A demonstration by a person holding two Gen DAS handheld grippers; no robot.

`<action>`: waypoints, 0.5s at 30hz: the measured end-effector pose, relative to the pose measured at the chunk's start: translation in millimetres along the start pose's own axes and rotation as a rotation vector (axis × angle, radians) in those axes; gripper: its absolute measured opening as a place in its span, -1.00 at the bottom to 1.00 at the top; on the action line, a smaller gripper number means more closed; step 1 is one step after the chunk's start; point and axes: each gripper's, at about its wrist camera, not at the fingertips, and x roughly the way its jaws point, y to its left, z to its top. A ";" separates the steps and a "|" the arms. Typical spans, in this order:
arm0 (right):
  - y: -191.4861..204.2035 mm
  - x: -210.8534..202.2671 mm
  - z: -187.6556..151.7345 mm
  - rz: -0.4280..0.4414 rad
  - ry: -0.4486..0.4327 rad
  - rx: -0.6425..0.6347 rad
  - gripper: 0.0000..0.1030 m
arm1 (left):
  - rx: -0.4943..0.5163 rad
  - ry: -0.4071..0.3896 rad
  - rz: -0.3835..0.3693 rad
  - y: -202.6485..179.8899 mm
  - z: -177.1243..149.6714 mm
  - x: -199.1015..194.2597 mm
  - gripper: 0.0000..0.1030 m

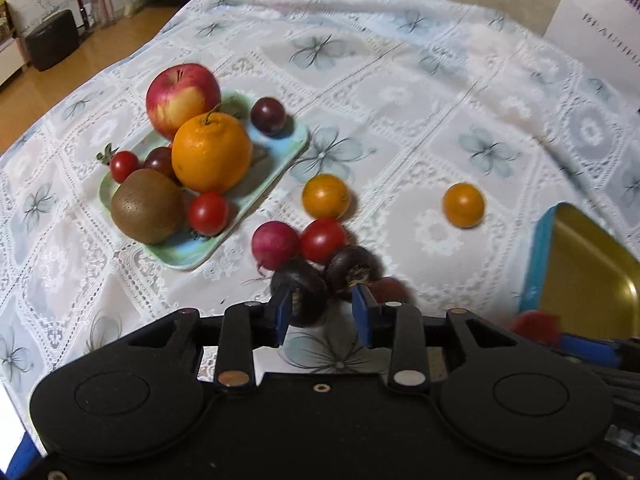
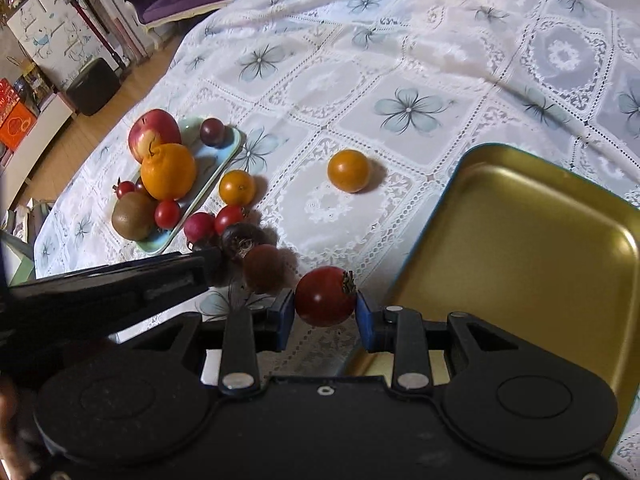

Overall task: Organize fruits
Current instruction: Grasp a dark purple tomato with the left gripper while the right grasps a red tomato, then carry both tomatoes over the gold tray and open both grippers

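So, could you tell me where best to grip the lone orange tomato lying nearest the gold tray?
Probably across the orange tomato's round middle, coming from above. It lies alone on the tablecloth, so both fingers should fit down beside it.

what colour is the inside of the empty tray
Gold inside the tray, with a blue outer rim; clearest in the right wrist view.

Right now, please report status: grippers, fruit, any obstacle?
Right gripper shut on red tomato, beside gold tray. Left gripper open, empty, over dark fruits. Nothing between tomato and tray.
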 end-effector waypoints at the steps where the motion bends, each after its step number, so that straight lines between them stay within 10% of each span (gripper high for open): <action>1: -1.6 -1.8 -0.2 0.009 0.000 0.003 -0.35 | -0.005 0.008 0.006 1.6 -0.8 2.9 -0.15; 15: -24.8 -14.7 -12.6 0.031 0.004 0.045 -0.35 | -0.123 0.087 -0.011 20.1 1.1 39.4 -0.05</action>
